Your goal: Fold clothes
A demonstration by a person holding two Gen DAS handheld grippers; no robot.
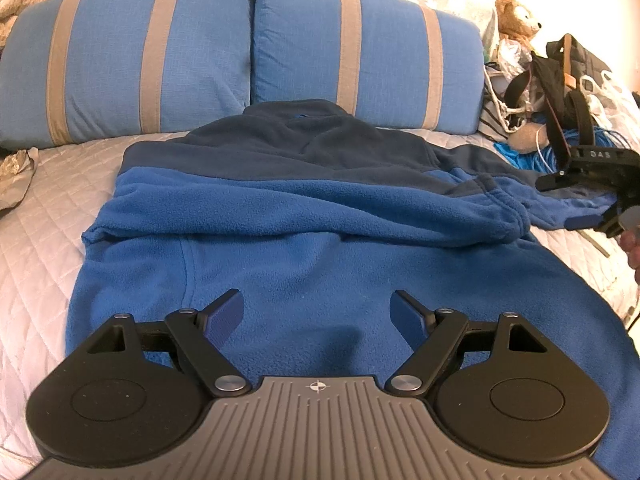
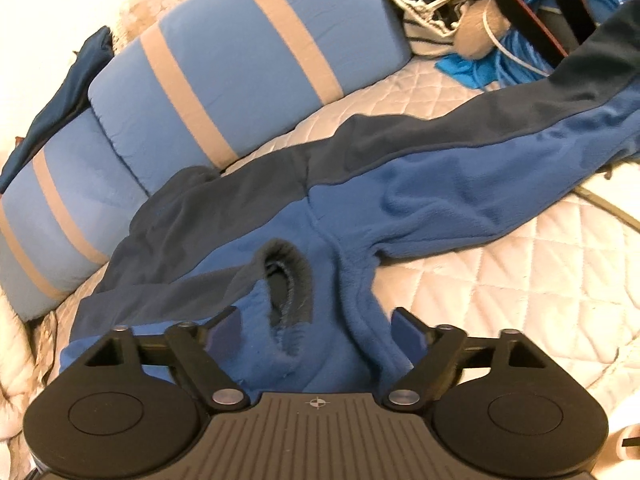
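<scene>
Both sets of jaws are standing wide apart and gripping nothing. The left gripper (image 1: 316,312) is hovering over the near hem area of the fleece (image 1: 320,232), its blue pads clear of the cloth as far as can be told, probably waiting to take the bottom edge for the next fold. The right gripper (image 2: 318,330) is hanging just above a sleeve cuff (image 2: 286,276), whose dark opening is lying between the spread jaws without being pinched; this sleeve is lying folded across the chest, which suits a sleeves-in fold. The other sleeve (image 2: 500,152) is stretching out flat to the far right, not yet folded in, so the job looks early to midway. The fleece is lying back-up or front-up, which I cannot tell, spread on the quilted bed (image 1: 52,240), collar toward the two striped pillows (image 1: 132,60) at the far side. To the far right, a teddy bear (image 1: 516,12), bags and blue cord are sitting clear of the garment.
</scene>
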